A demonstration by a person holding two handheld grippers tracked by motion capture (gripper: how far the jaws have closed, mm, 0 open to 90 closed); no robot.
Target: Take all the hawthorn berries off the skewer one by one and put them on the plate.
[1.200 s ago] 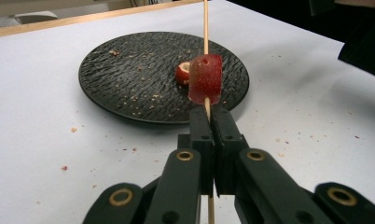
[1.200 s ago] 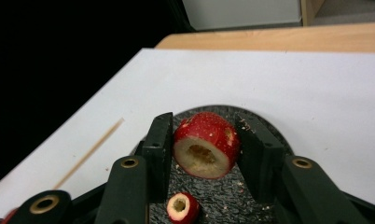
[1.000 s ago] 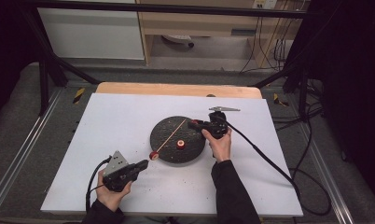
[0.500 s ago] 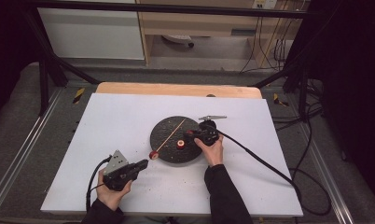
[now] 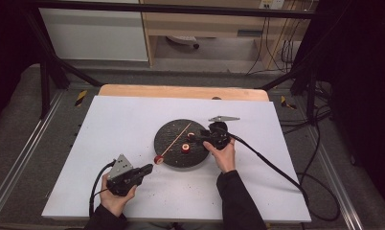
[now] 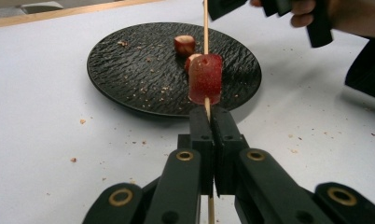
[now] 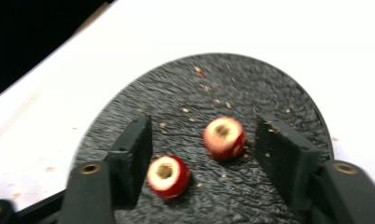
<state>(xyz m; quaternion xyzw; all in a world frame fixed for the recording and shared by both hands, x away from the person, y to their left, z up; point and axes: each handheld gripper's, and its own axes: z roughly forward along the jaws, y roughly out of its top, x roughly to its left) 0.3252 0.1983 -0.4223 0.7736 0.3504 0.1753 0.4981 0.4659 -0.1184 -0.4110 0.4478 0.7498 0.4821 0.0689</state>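
Our left claw point(image 6: 208, 122) is clamped on the skewer point(image 6: 205, 28), one fruit piece point(image 6: 205, 78) threaded. Our right claw point(image 7: 204, 154), jaws just opening and empty, straddles two pieces point(image 7: 224, 138) on the plate point(image 5: 169, 143). Closing off-centre could roll one away.

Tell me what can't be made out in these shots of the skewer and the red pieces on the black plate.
- Skewer far tip: cut off by the top edge of the left gripper view.
- Skewer's near end: hidden between the shut left gripper in its own view.
- What the two loose red pieces are: right gripper view is blurred; too small in the high view.
- Right gripper: whether either piece touches a pad, blur hides.
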